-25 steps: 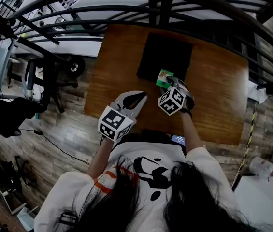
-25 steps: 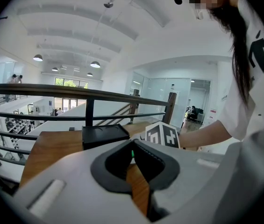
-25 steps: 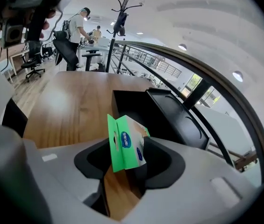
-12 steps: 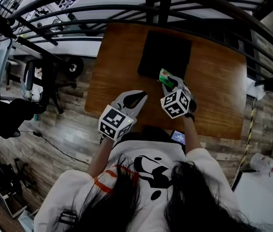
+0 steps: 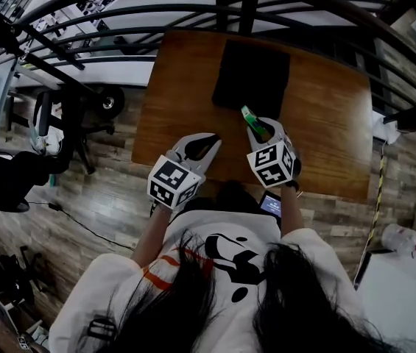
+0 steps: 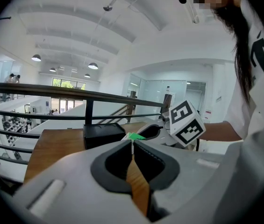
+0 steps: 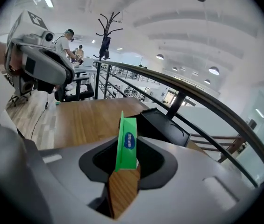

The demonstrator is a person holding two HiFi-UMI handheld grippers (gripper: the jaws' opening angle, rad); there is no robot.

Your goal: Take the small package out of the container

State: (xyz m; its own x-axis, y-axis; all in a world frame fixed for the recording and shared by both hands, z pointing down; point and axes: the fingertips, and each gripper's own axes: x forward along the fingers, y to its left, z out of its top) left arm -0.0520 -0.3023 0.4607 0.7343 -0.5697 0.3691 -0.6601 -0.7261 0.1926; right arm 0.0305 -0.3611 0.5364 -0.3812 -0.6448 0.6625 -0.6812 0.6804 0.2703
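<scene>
Grips the small package upright on edge between the right gripper's jaws, clear of the black container just ahead. Carries the left gripper alongside, jaws pressed together on nothing. Pinches only the package's lower part, so risks a pivot or slip on a quick swing. Risks a fall back into the container if let go this near its rim.

Legible text: none. Small package: blue oval label with white characters, too blurred to read. Marker cube: black-and-white square code patterns, no letters. Person's shirt: black graphic, no wording discernible.
</scene>
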